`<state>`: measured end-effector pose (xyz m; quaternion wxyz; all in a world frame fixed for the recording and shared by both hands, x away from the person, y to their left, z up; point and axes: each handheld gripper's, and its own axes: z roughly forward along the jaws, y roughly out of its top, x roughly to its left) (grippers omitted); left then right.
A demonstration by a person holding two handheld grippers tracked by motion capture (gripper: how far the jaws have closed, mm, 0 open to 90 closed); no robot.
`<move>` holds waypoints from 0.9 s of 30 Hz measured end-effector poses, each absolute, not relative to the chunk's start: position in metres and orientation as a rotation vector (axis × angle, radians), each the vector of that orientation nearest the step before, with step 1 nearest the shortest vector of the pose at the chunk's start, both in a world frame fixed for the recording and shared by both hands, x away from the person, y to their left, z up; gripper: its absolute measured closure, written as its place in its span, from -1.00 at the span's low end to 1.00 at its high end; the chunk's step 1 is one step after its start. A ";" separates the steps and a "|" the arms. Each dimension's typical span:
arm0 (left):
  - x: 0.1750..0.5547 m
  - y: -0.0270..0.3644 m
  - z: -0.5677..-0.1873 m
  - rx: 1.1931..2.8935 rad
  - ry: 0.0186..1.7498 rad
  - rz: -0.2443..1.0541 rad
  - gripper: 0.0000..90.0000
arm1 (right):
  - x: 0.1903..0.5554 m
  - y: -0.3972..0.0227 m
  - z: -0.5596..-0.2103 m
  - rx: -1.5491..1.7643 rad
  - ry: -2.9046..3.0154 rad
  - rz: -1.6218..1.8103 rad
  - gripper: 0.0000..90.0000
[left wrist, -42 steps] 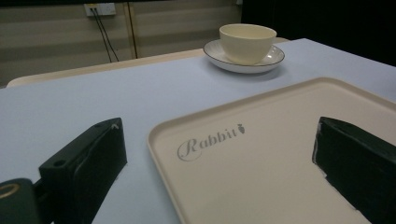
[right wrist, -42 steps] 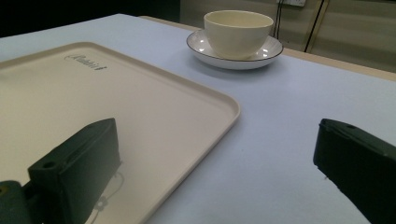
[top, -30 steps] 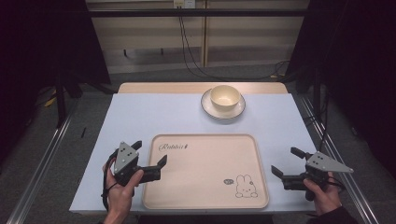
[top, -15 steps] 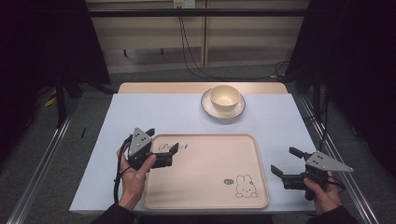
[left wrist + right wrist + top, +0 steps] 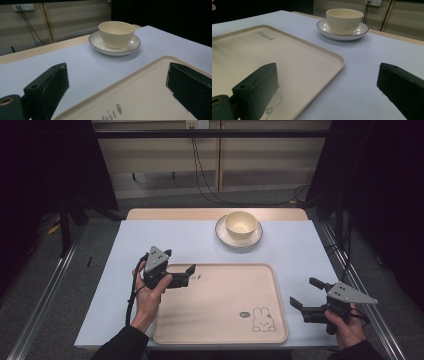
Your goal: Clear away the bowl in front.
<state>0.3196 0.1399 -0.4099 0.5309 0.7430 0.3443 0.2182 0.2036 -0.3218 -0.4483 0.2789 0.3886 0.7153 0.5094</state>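
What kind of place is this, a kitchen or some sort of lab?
Probably a lab recording setup, not a kitchen: dark curtains flank the table, cables hang behind, and metal rails run alongside.

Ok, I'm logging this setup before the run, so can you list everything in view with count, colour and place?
bowl: one, cream, standing on the saucer at the far middle of the table
saucer: one, white with a dark rim, under the bowl
tray: one, beige, with a rabbit drawing and lettering, on the near middle of the table, nothing on it
table: one, pale blue-white top with a wooden far edge
cables: a few, black, hanging down the back wall to the floor
left gripper: one, black, jaws open over the tray's near-left corner
right gripper: one, black, jaws open, to the right of the tray
hands: two, each holding a gripper
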 end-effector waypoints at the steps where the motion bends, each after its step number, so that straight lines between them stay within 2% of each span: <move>1: 0.321 0.136 -0.407 1.778 0.804 0.557 -0.90 | 0.203 -0.321 -0.448 1.046 1.924 1.370 -0.93; 12: 0.341 0.114 -0.401 1.772 0.743 0.551 -0.88 | 0.203 -0.322 -0.448 1.040 1.925 1.380 -0.93; 27: 0.378 0.092 -0.398 1.748 0.760 0.513 -0.88 | 0.203 -0.322 -0.448 1.035 1.927 1.394 -0.93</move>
